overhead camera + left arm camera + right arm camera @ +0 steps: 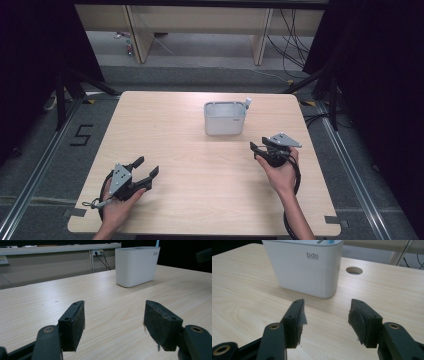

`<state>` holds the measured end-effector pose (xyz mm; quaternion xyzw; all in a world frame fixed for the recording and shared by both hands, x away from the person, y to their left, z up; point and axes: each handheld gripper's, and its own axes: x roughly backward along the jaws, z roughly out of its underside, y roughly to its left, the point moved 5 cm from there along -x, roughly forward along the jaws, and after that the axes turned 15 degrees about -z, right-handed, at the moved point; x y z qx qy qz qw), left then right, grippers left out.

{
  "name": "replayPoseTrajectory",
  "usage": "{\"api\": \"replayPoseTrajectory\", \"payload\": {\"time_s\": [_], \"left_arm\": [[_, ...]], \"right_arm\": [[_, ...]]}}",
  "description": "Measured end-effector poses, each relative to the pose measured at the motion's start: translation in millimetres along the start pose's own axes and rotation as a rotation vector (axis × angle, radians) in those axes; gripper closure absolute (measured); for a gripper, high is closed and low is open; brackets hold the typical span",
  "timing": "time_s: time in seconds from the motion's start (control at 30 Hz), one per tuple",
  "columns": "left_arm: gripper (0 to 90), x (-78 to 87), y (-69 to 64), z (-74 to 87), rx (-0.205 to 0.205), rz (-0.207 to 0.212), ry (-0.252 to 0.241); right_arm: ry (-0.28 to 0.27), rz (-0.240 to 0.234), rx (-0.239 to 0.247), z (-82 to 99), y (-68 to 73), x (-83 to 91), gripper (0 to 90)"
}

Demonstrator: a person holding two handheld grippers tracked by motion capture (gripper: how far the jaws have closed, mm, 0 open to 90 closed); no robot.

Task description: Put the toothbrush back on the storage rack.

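On the pale wood-grain table (200, 165), seen from the high view, a white rounded-rectangular plastic container (224, 119) stands upright, open top up, a bit right of centre and toward the far edge. Its long axis runs left-right across the table, broad side facing the person. A thin light-blue item (248, 103) sticks up at its far right corner; can't tell what it is. Left gripper (147, 168) sits low at the near left, held in the person's left hand (119, 207), jaws spread wide w/ nothing between, pointing up-right toward the container but well apart from it. Right gripper (257, 148) is near the container's right front corner, not touching, in the right hand (281, 175), pointing left and away.

Left gripper view: both black jaws stand wide apart over bare tabletop, nothing held. The white container (137, 266) is far off at upper right, upright, long side turned mostly to the camera, small lettering near its top edge.

Right gripper view: jaws are wide apart too, empty, pads frayed at the edges. The container (304, 267) is just ahead of the tips, w/ a gap of bare table between, "bdo" printed on its wall, rounded corner toward the camera. A round cable hole (354, 270) in the tabletop lies to its right.
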<state>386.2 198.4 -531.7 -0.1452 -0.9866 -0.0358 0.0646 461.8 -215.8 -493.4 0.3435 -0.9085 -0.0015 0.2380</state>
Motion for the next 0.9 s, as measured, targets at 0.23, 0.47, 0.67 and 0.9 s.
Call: {"api": "replayPoseTrajectory", "payload": {"time_s": [0.23,0.47,0.67,0.9], "left_arm": [[33.1,0.4,-1.2,0.0,-0.006,0.001,0.001],[33.1,0.3,-1.1,0.0,-0.004,-0.004,0.003],[33.1,0.8,-1.6,-0.1,-0.01,0.002,-0.006],[33.2,0.3,-2.5,0.0,-0.014,0.004,0.0]], "right_arm": [[-0.024,0.0,-0.012,24.9,7.6,24.7,47.5],[-0.047,0.001,-0.023,41.7,15.2,36.0,47.9],[-0.083,0.014,-0.001,48.7,15.9,33.7,50.0],[-0.086,0.008,-0.002,49.5,20.3,32.3,50.5]]}}
